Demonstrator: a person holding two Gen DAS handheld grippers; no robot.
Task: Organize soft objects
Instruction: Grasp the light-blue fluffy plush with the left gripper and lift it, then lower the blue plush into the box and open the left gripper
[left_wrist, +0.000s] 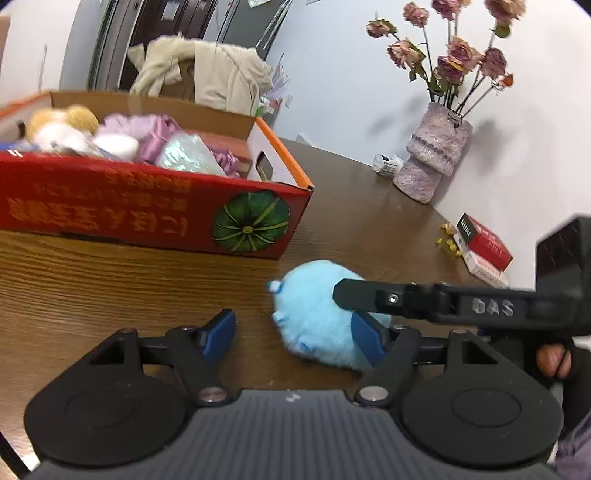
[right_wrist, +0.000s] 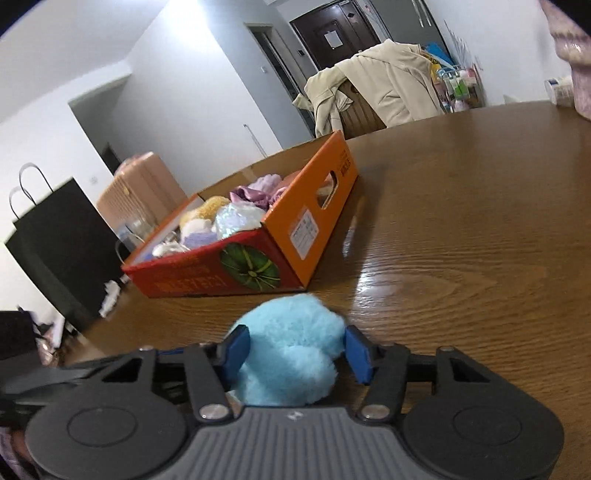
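A fluffy light-blue plush toy (left_wrist: 314, 317) lies on the brown wooden table (left_wrist: 110, 280) in front of a red and orange cardboard box (left_wrist: 155, 206) that holds several soft items. My left gripper (left_wrist: 295, 338) is open just left of the toy, its right pad touching it. My right gripper (right_wrist: 295, 350) has its blue pads (right_wrist: 356, 354) on either side of the blue plush toy (right_wrist: 291, 350), closed against it. In the left wrist view the right gripper's finger (left_wrist: 424, 301) reaches across the toy from the right.
The box (right_wrist: 258, 240) stands left of centre on the table (right_wrist: 461, 229). A purple vase with dried roses (left_wrist: 432, 155), a small bottle (left_wrist: 386, 162) and stacked red and white packs (left_wrist: 484, 247) sit by the wall. A chair with a beige coat (right_wrist: 376, 85) stands beyond the table.
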